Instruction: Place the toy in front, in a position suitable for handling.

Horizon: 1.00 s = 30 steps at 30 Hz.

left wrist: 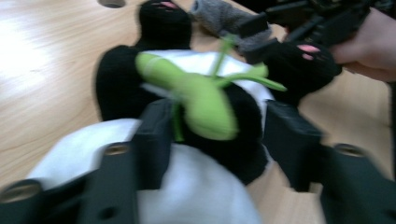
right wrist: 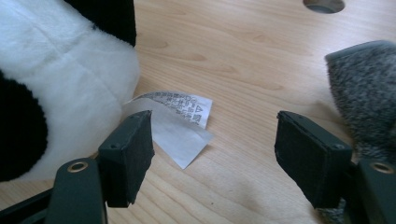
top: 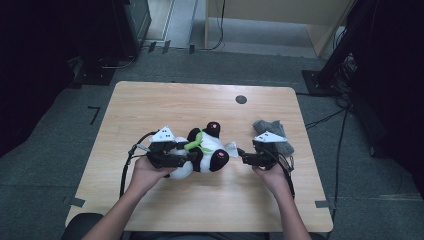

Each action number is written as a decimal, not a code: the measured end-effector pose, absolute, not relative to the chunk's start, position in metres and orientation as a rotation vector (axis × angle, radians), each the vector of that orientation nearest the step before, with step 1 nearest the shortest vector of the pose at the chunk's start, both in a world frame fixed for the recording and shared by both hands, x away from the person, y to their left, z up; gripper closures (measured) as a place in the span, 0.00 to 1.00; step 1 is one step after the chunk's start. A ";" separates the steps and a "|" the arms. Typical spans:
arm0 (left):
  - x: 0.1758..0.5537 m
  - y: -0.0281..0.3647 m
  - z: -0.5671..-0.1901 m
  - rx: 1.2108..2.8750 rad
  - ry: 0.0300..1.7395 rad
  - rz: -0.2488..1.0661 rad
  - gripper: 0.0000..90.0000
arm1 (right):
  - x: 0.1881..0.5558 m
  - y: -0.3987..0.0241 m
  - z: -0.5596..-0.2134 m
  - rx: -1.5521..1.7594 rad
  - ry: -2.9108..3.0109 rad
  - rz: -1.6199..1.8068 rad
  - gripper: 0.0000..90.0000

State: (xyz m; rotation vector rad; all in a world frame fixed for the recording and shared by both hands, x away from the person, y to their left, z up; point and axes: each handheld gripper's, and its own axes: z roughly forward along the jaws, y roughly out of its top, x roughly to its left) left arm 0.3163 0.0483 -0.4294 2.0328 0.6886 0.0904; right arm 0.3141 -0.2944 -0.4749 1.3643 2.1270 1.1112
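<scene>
Here the work in hand looks like the handling of a plush panda (top: 202,152), which lies on its side near the middle of the wooden counter (top: 150,100), between the two grippers. The left gripper (top: 186,156) is down on the toy: in the left gripper view its fingers (left wrist: 152,140) stand apart on either side of the black and white body and the green stalk (left wrist: 205,102) stitched across its chest, with the plush between them but, as far as the blurred picture lets me judge, not squeezed, so I read this grip as released. The right gripper (top: 240,155) sits just beside the panda's rear; its fingers (right wrist: 128,156) are spread as well, with nothing caught between them, and the white care tag (right wrist: 180,123) of the toy lies flat on the counter just ahead of the left-hand pad. A grey sock (top: 274,134) lies behind that hand, near the counter's right edge (it brushes the right-hand finger in the right gripper view, or comes very close). My judgement is that this is a moment of letting go or re-gripping rather than of carrying. The next move calls for one gripper to settle on a firm part of the body, not the thin stalk or tag, and to close squarely before any lift, keeping clear of the sock.
</scene>
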 end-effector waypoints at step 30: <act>0.298 0.109 -0.437 1.956 0.880 0.200 0.29 | 0.366 -0.382 -0.476 1.596 2.027 0.977 0.37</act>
